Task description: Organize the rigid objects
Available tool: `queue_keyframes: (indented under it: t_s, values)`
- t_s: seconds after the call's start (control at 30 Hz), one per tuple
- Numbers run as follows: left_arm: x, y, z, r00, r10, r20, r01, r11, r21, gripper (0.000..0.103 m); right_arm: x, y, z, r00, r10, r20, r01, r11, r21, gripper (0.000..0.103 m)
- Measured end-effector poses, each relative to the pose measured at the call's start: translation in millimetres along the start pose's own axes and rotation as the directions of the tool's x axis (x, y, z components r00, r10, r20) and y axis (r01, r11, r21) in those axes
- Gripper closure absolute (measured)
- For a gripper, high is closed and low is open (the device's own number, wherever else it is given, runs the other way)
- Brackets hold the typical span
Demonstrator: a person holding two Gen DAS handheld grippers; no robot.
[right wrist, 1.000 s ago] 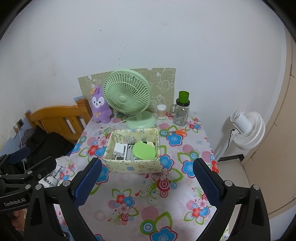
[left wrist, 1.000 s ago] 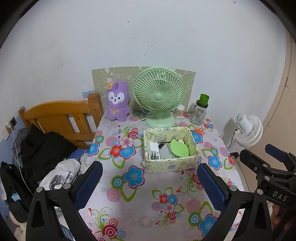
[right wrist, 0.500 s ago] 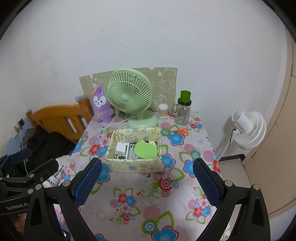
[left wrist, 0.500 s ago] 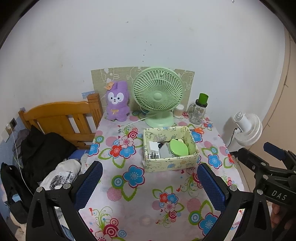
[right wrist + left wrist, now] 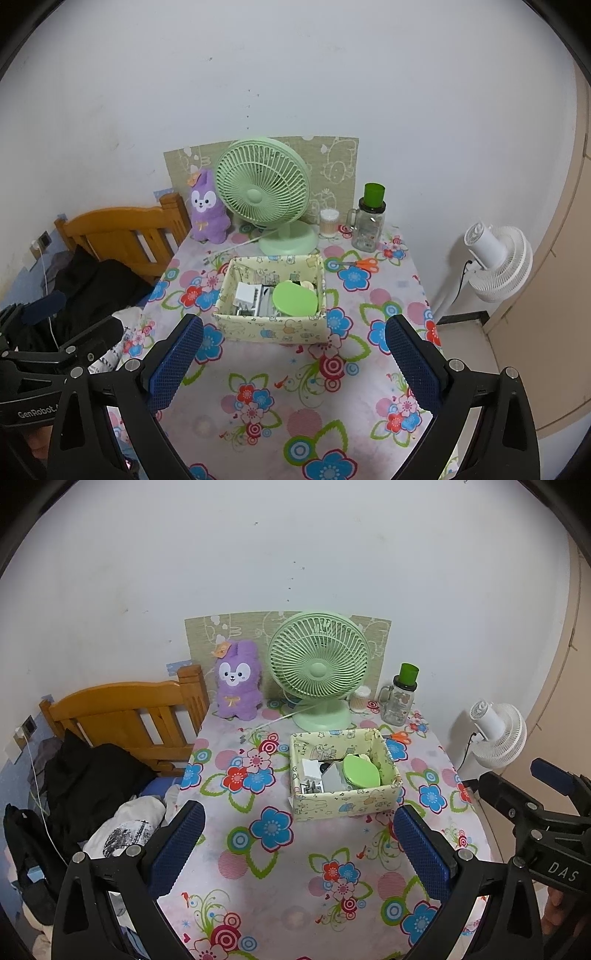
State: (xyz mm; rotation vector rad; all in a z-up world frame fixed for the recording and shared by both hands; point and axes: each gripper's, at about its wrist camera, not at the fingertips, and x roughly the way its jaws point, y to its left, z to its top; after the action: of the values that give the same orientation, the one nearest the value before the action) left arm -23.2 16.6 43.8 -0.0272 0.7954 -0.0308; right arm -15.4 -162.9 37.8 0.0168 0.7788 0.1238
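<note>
Both grippers (image 5: 295,845) (image 5: 293,358) spread — above table (image 5: 280,413)

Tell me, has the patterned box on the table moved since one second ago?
No. The patterned box keeps its place in front of the green fan base; only the cameras shifted slightly.

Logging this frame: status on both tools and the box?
Left tool open, empty, above the table. Right tool open, empty. Patterned box mid-table, green oval case and white items inside. Path to the box clear; scissors lie behind it.
</note>
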Motion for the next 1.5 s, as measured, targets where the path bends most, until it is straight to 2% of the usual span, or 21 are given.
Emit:
queue_keyframes:
  t_s: [0.47, 1.5]
  values:
    - [1, -1, 1, 1.000, -0.011, -0.005, 0.011, 1.000, 0.000, 0.000, -4, 1, -1, 1.000, -0.009, 0.011, 0.009, 1.000, 0.001, 0.003]
    - [16, -5, -1, 0.998, 0.013, -0.053, -0.011, 0.999, 0.031, 0.000, 14, -9, -6, 0.998, -0.012, -0.064, 0.014, 0.999, 0.040, 0.002]
